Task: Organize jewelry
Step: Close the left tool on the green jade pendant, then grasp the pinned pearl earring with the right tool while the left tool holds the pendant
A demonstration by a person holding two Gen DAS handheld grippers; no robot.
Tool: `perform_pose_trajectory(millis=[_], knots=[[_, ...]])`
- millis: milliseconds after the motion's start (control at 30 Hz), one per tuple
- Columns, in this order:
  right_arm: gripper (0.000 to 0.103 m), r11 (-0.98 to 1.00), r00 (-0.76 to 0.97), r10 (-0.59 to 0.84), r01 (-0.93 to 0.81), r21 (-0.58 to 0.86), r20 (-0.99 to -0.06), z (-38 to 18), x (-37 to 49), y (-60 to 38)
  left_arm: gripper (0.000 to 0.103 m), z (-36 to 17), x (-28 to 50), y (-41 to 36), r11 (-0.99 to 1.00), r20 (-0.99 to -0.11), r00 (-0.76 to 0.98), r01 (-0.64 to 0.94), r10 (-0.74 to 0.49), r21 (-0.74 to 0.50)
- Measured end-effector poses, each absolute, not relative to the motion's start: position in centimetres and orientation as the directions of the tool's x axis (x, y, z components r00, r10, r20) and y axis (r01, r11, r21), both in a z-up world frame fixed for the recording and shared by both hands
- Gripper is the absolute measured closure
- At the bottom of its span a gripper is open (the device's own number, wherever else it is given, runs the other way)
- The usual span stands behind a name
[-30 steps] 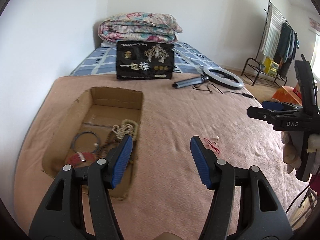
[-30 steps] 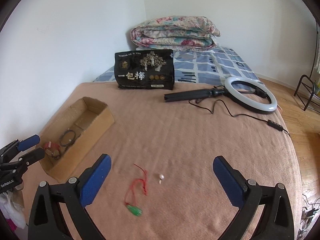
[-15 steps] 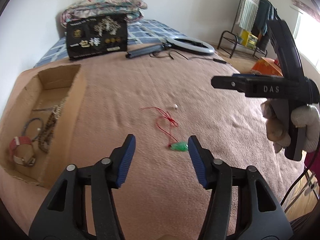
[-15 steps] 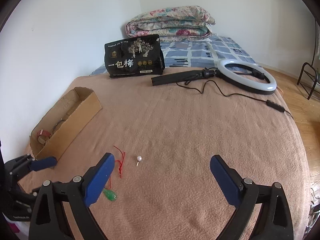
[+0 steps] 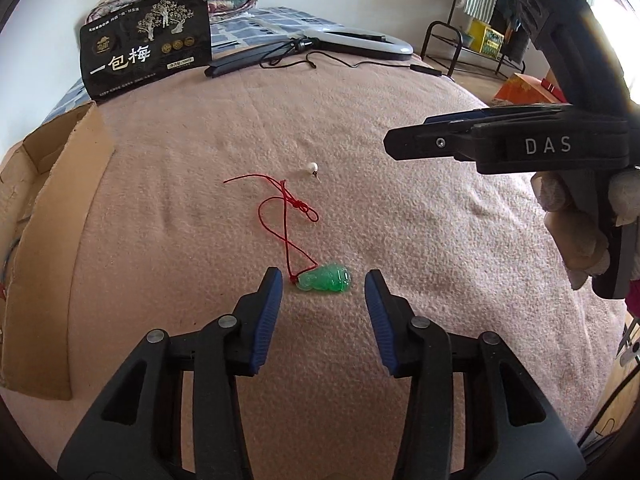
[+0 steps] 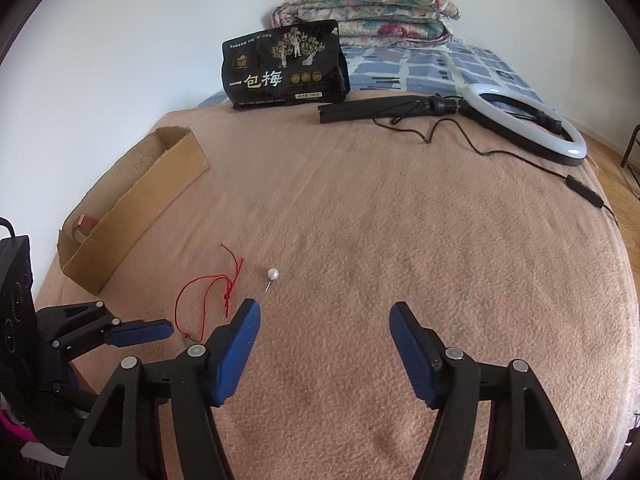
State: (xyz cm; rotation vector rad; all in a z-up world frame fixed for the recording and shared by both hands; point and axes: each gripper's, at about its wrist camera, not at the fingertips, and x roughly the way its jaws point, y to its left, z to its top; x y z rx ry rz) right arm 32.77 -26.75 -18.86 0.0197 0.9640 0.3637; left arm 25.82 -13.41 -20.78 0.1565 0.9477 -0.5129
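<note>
Left wrist view: the left gripper (image 5: 323, 286) has its two blue fingers (image 5: 267, 318) wide apart, low over the pink blanket (image 5: 400, 220) of the bed. The green pendant (image 5: 325, 279) lies on the blanket just in the gap between the fingertips, a little nearer to the left one; neither finger touches it. The pendant is a small translucent green carved stone, lying on its side. A thin red cord (image 5: 286, 216) is tied to its left end and runs away toward 12 o'clock in loose loops with a knot. Beyond the cord, at about 12 o'clock from the pendant, a small white pearl pin (image 5: 312, 168) lies alone on the blanket. The cardboard box (image 5: 60, 208) is at 9 o'clock, its inside almost hidden by the near wall. The right gripper (image 5: 404, 144) comes in from 3 o'clock, above the blanket, seen from the side.

The right wrist view shows the right gripper (image 6: 325, 314) with its fingers spread apart and nothing between them. Here the pearl pin (image 6: 272, 275) lies at about 11 o'clock from the left fingertip, apart from it. The red cord (image 6: 208, 294) is at 10 o'clock, and the pendant (image 6: 187, 343) is nearly hidden; only a small green bit shows beside the finger. The left gripper (image 6: 160, 330) is at 9 o'clock. In this view a red band (image 6: 84, 222) shows inside the near end of the cardboard box (image 6: 136, 208). At the far side of the bed lie a black bag (image 6: 286, 64), a ring light (image 6: 528, 120) and a folded quilt (image 6: 364, 8).
</note>
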Motion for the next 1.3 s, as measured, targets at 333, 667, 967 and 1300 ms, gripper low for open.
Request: perform_pose_trajectory(millis=[333, 667, 967, 1300], knots=[[0.047, 0.935, 0.494, 0.332, -0.286, 0.21, -0.803, -20.0, 33.4, -26.8, 0.065, -22.2, 26.1, -14.4, 0.874, -0.811, 0.499, 0.484, -0.306, -0.032], [0.056, 0.923, 0.478, 0.356, -0.314, 0.223, -0.803, -20.4, 33.8, -25.5, 0.07, -22.0, 26.7, -13.4, 0.892, -0.801, 0.534, 0.453, -0.27, 0.0], [0.067, 0.915, 0.461, 0.356, -0.349, 0.203, -0.813, -21.4, 34.8, -23.0, 0.07, -22.0, 28.0, -11.1, 0.917, -0.801, 0.541, 0.397, -0.256, -0.025], [0.085, 0.914, 0.456, 0.3, -0.39, 0.115, -0.838, -22.0, 35.8, -20.4, 0.07, -22.0, 28.2, -10.2, 0.922, -0.798, 0.542, 0.384, -0.264, -0.044]])
